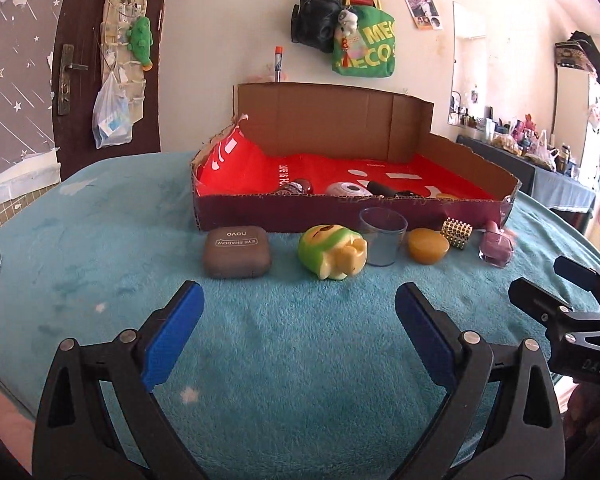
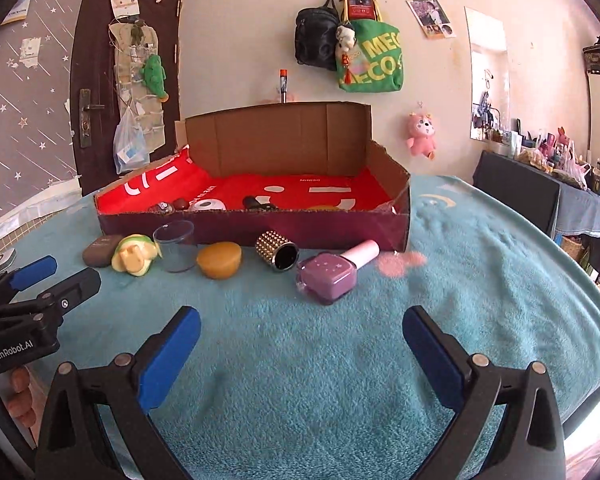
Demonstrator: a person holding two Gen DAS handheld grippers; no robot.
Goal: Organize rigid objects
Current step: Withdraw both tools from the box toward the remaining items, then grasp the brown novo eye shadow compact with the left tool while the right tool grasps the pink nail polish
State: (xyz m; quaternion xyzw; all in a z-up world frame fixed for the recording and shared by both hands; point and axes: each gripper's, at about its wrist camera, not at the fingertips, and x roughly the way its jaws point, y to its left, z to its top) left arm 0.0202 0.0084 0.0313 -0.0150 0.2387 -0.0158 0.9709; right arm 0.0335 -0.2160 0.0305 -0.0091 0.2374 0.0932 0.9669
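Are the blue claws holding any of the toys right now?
No. The left gripper and right gripper are both open and empty, above the teal blanket.

A lived-in home bedroom: teal fleece blanket (image 2: 480, 248) spread as the work surface, dark wooden door (image 2: 96, 80) hung with a pocket organiser (image 2: 138, 60), bags (image 2: 370, 58) and photos (image 2: 432, 18) on the cream wall, a pink plush toy (image 2: 421, 135), a side table (image 2: 540, 196) crowded with bottles
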